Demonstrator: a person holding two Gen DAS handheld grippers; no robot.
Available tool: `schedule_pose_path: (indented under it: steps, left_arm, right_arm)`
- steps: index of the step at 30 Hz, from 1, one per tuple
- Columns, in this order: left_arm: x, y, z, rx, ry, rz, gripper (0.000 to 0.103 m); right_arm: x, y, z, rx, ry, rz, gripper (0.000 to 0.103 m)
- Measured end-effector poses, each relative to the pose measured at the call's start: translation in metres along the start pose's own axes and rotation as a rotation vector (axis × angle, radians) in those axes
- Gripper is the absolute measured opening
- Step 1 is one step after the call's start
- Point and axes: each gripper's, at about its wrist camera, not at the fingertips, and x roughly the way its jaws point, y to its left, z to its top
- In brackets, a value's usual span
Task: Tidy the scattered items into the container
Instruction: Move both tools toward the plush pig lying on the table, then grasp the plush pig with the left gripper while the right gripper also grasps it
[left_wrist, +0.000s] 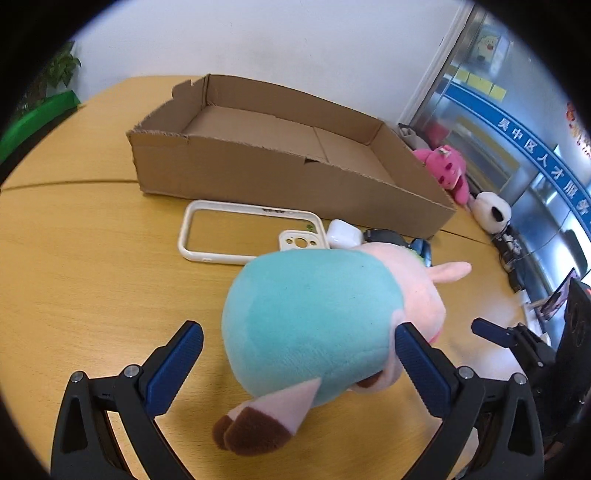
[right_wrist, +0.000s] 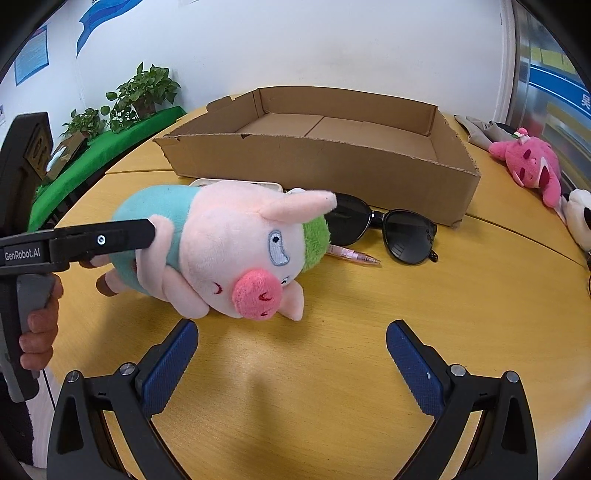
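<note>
A plush pig (left_wrist: 310, 328) with a teal body and pink head lies on its side on the wooden table; it also shows in the right wrist view (right_wrist: 229, 251). My left gripper (left_wrist: 299, 354) is open with its jaws on either side of the pig's teal body, the right finger (left_wrist: 421, 365) touching it. My right gripper (right_wrist: 291, 354) is open and empty just in front of the pig's snout. The open cardboard box (left_wrist: 236, 166) stands behind, empty; it also shows in the right wrist view (right_wrist: 332, 158). A white phone case (left_wrist: 243, 236), a white earbud case (left_wrist: 343, 232), black sunglasses (right_wrist: 388, 227) and a pink pen (right_wrist: 354, 255) lie between pig and box.
A pink plush (right_wrist: 532, 166) and a white-and-black plush (right_wrist: 580, 218) lie at the table's right edge. Potted plants on a green ledge (right_wrist: 122, 107) stand at the left. The right gripper's finger (left_wrist: 495, 332) shows at the right of the left wrist view.
</note>
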Motion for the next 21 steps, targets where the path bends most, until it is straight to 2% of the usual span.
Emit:
schedule_pose_path:
  steps: [4, 6, 11, 16, 21]
  left_arm:
    - [0.002, 0.005, -0.003, -0.007, 0.021, -0.036, 0.099]
    - [0.003, 0.007, -0.004, -0.01, 0.032, -0.073, 0.091]
    - [0.003, 0.009, -0.002, 0.023, 0.057, -0.096, 0.087]
    - [0.002, 0.01, -0.002, 0.089, 0.085, -0.115, 0.085]
    - [0.002, 0.008, 0.0, 0.117, 0.09, -0.115, 0.085]
  right_arm:
    - [0.001, 0.002, 0.001, -0.014, -0.001, 0.005, 0.103]
    - [0.003, 0.003, 0.001, -0.019, 0.003, 0.011, 0.103]
    - [-0.002, 0.005, 0.009, -0.061, -0.024, 0.033, 0.103]
    - [-0.012, 0.011, 0.038, -0.203, -0.099, 0.068, 0.103]
    - [0.013, 0.023, 0.053, -0.379, -0.069, 0.09, 0.101]
